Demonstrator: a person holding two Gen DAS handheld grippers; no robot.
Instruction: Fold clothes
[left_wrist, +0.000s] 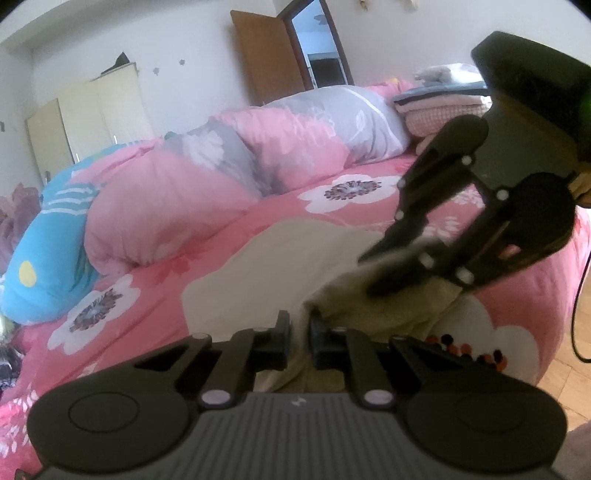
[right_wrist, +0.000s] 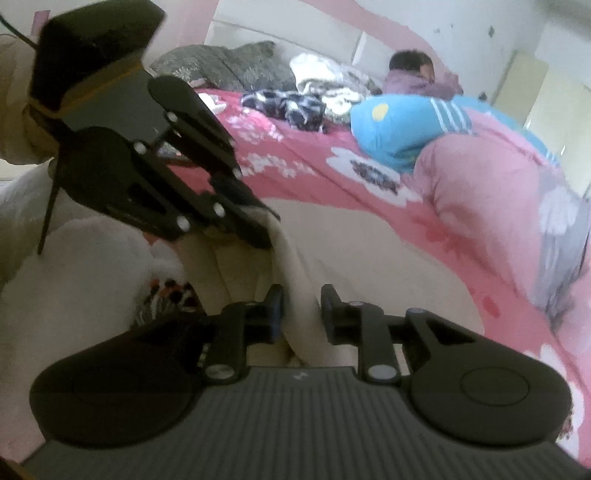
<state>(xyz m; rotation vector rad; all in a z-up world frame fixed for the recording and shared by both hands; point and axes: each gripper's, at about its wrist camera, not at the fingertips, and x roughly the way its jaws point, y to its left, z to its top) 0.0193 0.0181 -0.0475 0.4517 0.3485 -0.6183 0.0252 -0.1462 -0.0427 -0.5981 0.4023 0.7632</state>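
Left claw seemingly pinching cream garment, pink bed

Both tools pinching cream garment on pink floral bedspread

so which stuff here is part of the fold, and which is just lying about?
In the job:
- cream garment
- left gripper, shut on its edge
- right gripper, closed on a fold

Lying about:
- pink floral quilt
- blue pillow
- folded clothes stack
- wardrobe
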